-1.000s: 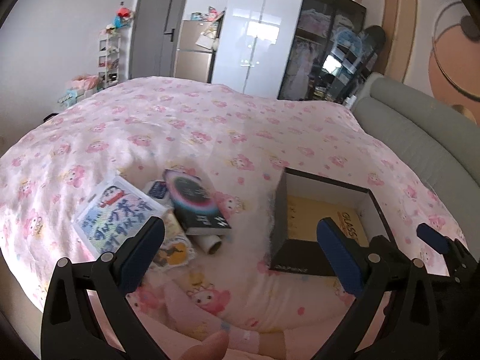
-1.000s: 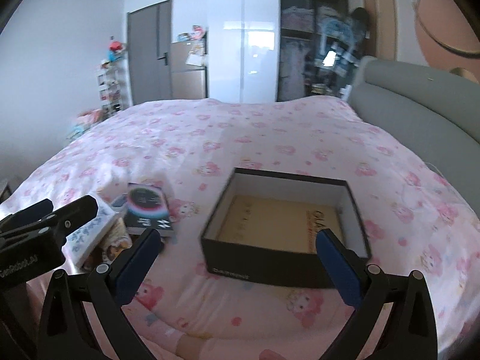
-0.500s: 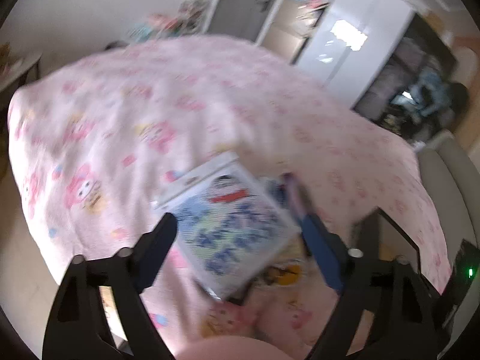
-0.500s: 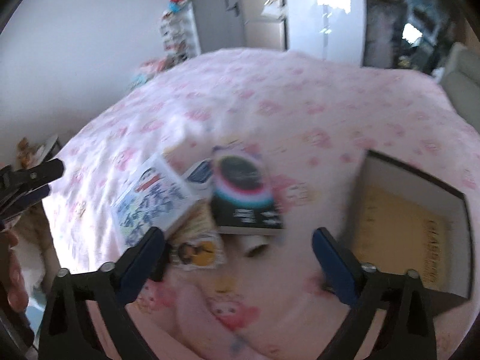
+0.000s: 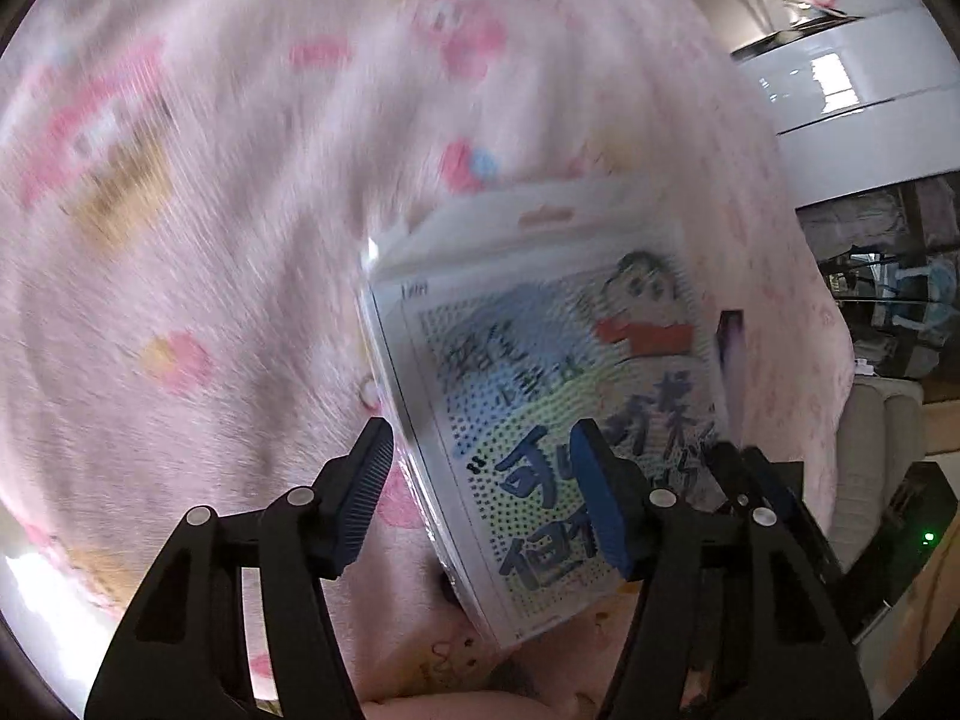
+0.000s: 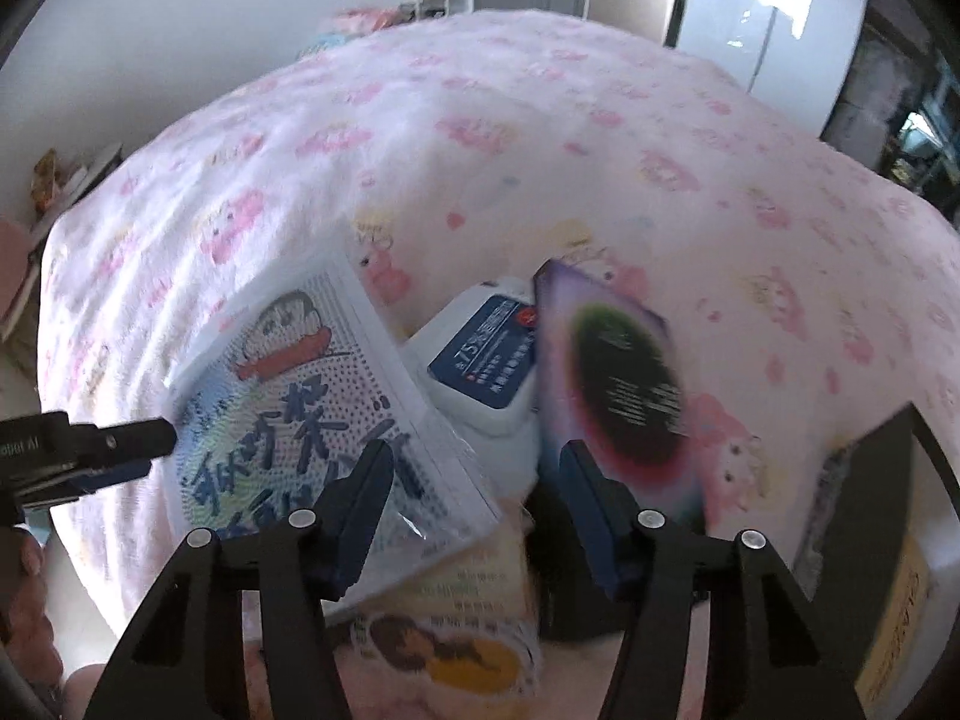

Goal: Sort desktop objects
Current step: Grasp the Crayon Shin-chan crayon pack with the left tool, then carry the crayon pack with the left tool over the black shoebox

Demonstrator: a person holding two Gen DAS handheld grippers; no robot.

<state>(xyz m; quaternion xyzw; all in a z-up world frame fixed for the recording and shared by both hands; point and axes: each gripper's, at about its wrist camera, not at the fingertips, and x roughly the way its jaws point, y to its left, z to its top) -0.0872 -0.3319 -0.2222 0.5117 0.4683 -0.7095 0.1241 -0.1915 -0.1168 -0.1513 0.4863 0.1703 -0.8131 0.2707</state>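
On the pink bedspread [image 5: 240, 240], both tilted-down hand-held grippers [image 5: 480, 498] [image 6: 474, 504] are closing, gripping nothing.

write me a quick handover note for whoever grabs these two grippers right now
Left gripper: jaws closing around the near edge of the cartoon book; pads not yet pressing on it.
Right gripper: jaws closing, nothing gripped, above the gap between the cartoon book and the dark round-pattern book.
Pile on the pink bedspread: both books, a white wipes pack between them, a yellow packet under the cartoon book.
Black box sits open at the right edge.
Done: nothing sorted yet, as far as these views show.
Left: everything in the pile.
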